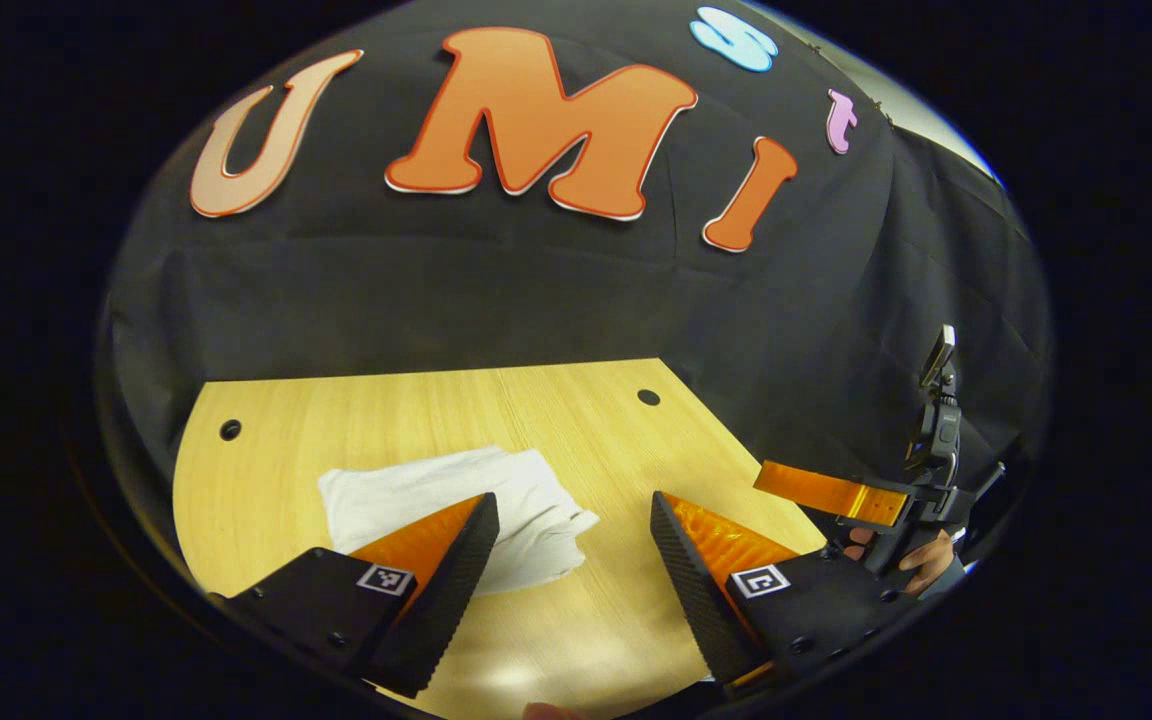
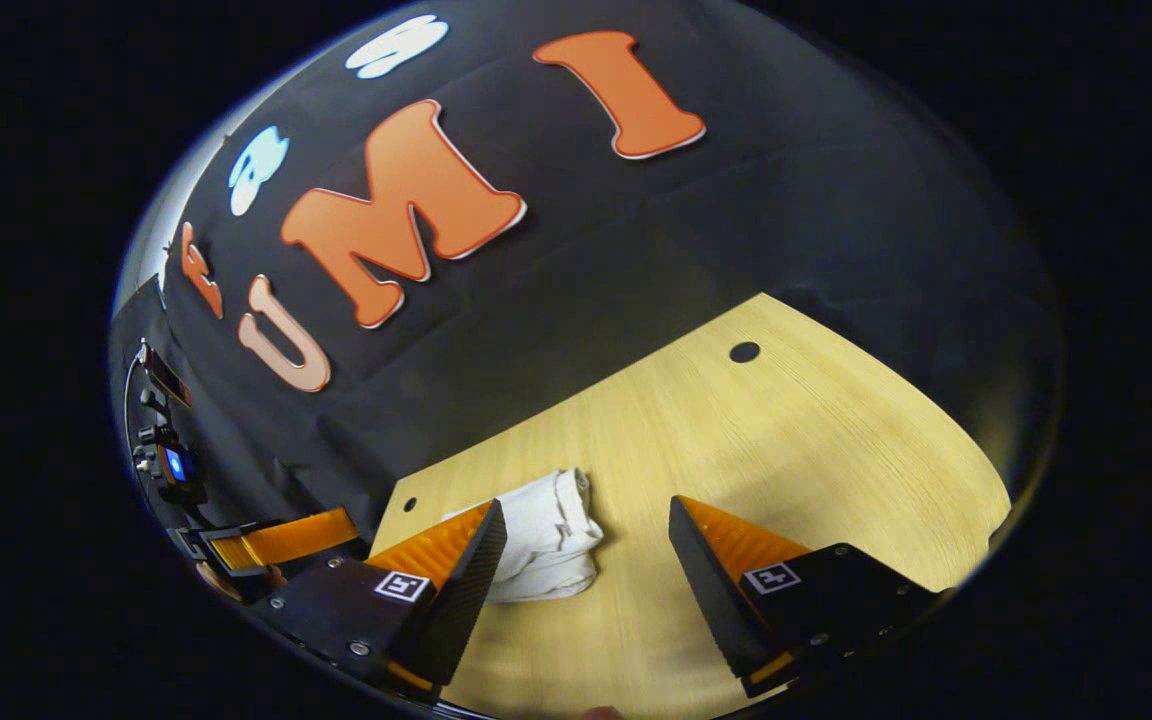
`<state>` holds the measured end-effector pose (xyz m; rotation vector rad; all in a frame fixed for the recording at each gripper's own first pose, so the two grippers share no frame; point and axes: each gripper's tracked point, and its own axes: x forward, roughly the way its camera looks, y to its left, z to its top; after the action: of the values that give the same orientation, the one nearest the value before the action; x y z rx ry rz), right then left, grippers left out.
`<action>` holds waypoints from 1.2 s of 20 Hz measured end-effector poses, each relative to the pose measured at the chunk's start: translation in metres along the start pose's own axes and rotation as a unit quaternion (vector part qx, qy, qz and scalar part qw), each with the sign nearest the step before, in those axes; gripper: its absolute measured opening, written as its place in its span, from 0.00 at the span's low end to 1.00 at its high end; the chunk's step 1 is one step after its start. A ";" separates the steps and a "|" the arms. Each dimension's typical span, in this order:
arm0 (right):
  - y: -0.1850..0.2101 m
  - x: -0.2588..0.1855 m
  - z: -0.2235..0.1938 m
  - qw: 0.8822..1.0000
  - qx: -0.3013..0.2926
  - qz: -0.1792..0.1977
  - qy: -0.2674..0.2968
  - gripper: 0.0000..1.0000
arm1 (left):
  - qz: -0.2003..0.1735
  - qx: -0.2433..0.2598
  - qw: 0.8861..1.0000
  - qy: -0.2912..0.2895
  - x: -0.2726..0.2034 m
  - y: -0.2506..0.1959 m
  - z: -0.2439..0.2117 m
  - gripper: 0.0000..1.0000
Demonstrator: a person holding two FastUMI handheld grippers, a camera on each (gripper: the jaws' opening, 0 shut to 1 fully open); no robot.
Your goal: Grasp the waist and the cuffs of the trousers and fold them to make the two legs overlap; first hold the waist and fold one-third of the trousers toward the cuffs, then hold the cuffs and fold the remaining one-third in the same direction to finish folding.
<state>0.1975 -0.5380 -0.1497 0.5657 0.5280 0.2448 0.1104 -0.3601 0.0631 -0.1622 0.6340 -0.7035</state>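
Left gripper view: left gripper (image 1: 574,545), one, two fingers (image 1: 456,585) spread wide, nothing between them, hovering over the desk (image 1: 436,410). Trousers (image 1: 436,500), one white folded bundle, lying on the desk just beyond the near-left finger, which hides part of the bundle; no finger touches the cloth as far as can be told. Desk: one, light wood, two round holes (image 1: 230,430) near its far corners. Right gripper (image 1: 836,492), one, off the desk's right edge, held by a hand (image 1: 921,560); its finger spacing cannot be told from here.

Right gripper view: right gripper (image 2: 586,555), one, two fingers (image 2: 461,590) spread wide, empty, above the desk (image 2: 836,440). Trousers (image 2: 551,545), the same bundle, by the left finger, partly behind it, toward the desk's far left corner. Two holes (image 2: 744,352) counted again. Left gripper (image 2: 276,540) beyond the desk's left edge.
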 end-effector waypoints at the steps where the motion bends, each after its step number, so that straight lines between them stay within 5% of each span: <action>1: 0.009 -0.007 0.003 1.000 -0.011 0.001 -0.009 0.98 | 0.012 0.009 1.000 -0.013 -0.013 0.009 0.002 0.99; 14: 0.115 -0.119 -0.023 0.973 -0.185 -0.045 -0.127 0.98 | 0.091 0.008 0.985 -0.146 -0.203 0.084 -0.029 0.99; 17: 0.138 -0.147 -0.033 0.965 -0.211 -0.048 -0.150 0.98 | 0.129 0.038 0.975 -0.178 -0.244 0.096 -0.038 0.99; 24: 0.172 -0.199 -0.025 0.941 -0.248 -0.065 -0.219 0.98 | 0.135 0.043 0.952 -0.271 -0.321 0.082 -0.039 1.00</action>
<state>0.0038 -0.4578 0.0110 0.0804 0.0573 0.1112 -0.0554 -0.0875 0.1606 -0.1745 0.0925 -0.3918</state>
